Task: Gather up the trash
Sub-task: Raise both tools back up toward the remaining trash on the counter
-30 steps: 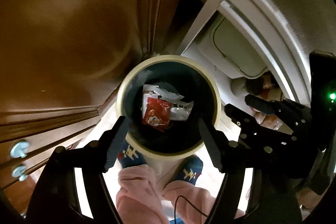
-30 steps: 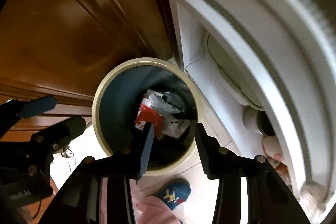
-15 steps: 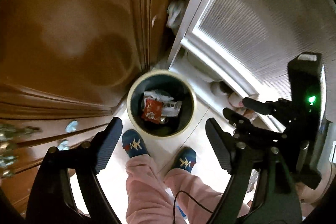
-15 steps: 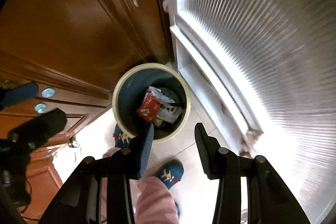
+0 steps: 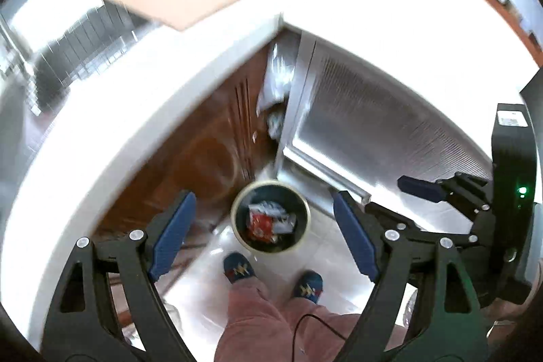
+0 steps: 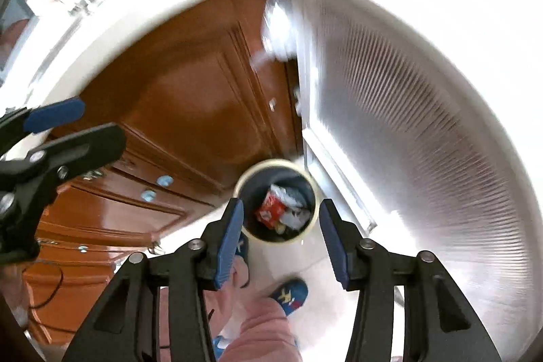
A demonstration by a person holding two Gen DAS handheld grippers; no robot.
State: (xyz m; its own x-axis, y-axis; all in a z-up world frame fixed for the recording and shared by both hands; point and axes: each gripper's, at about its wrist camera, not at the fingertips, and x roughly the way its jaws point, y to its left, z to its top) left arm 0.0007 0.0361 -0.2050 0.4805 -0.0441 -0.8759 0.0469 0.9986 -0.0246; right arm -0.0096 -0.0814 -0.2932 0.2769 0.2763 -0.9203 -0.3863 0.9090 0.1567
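1. Left wrist view: my left gripper (image 5: 261,236) hangs wide apart, empty, high over the bin (image 5: 270,215) at lower centre.
2. My right gripper (image 6: 281,228) is opening, nothing between its fingers.
3. Trash (image 6: 276,209) lies inside the bin, so both look freed for another pickup.

So my trash bin (image 5: 270,215), round with a cream rim and dark inside, stands upright on the floor in the corner by the wooden cabinet. A red wrapper (image 6: 270,210) and crumpled white scraps (image 6: 294,215) sit at the bottom.
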